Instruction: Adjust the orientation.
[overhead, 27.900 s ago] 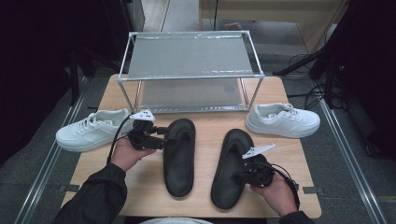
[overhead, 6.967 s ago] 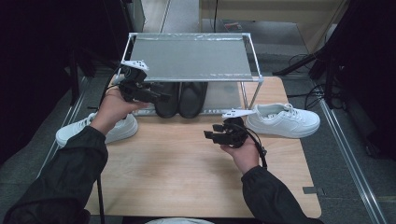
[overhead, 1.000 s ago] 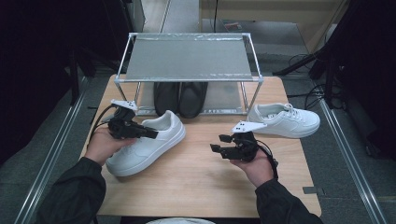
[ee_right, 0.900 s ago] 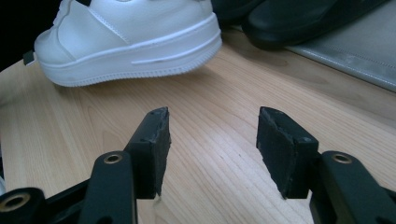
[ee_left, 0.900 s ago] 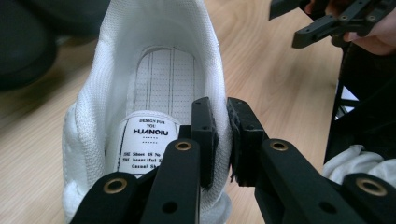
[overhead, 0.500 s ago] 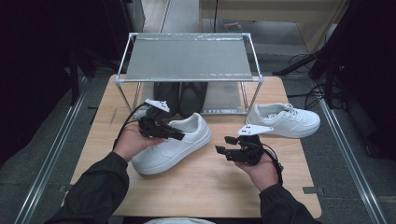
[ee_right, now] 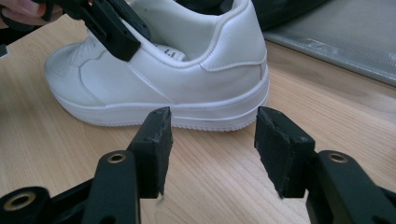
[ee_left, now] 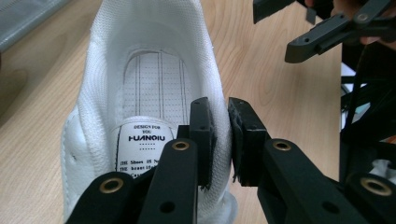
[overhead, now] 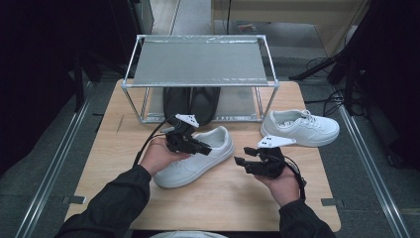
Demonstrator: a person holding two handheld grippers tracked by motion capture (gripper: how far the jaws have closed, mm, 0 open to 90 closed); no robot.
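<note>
Left hand-held gripper (overhead: 202, 147) is clamped on the collar of a white shoe (overhead: 195, 157), one jaw inside, one outside. Shoe sits mid-worktop (overhead: 124, 144), heel toward the rack (overhead: 200, 84), just clear of its front rail. Right hand-held gripper (overhead: 243, 162) is spread wide, holding nothing, near the shoe's heel side, not touching. Second white shoe (overhead: 300, 127) lies near the worktop's right edge. Black shoes (overhead: 192, 102) under the rack. Bare wood along the front edge.

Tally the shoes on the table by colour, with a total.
White shoes: 2, one clamped in the left gripper, one at the right.
Black shoes: 2 under the metal rack.
Total: 4.
</note>
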